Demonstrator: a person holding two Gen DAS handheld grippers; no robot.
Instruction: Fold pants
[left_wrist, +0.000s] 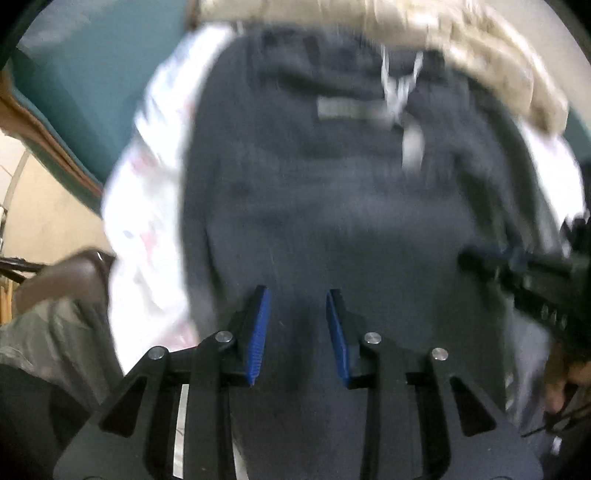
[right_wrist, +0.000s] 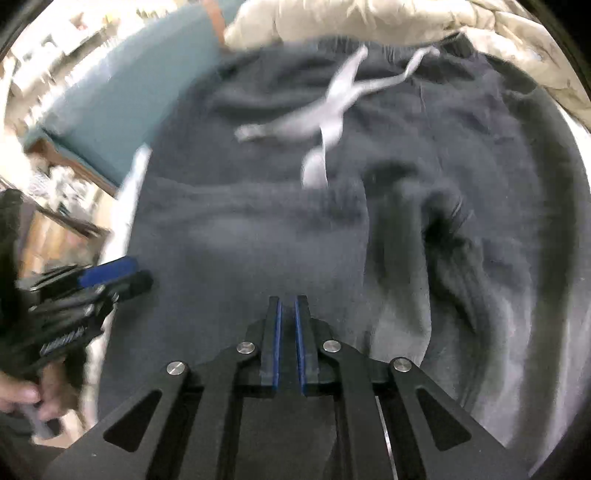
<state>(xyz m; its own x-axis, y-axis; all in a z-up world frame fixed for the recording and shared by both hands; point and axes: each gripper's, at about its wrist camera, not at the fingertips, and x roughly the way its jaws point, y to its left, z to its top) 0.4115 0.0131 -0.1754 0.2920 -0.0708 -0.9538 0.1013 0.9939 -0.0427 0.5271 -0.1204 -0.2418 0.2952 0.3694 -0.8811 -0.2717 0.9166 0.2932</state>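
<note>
Dark grey pants (left_wrist: 314, 203) lie spread flat, waistband far from me, with a white drawstring (left_wrist: 399, 92) across the top. My left gripper (left_wrist: 297, 295) hovers over the lower cloth, its blue pads apart and nothing between them. In the right wrist view the same pants (right_wrist: 277, 240) fill the frame, wrinkled on the right, drawstring (right_wrist: 332, 107) loose on them. My right gripper (right_wrist: 288, 300) stands over the cloth with only a narrow slit between its pads and nothing in it. Each gripper shows at the edge of the other's view: the right gripper (left_wrist: 517, 266) and the left gripper (right_wrist: 110, 275). Both pictures are blurred.
A beige quilted blanket (left_wrist: 443, 37) is bunched beyond the waistband, also seen as the blanket (right_wrist: 369, 18). A white patterned cloth (left_wrist: 147, 184) lies under the pants at the left. Beyond it is a teal surface (left_wrist: 85, 92) with a wooden edge. A person's hand (right_wrist: 22, 395) holds the left gripper.
</note>
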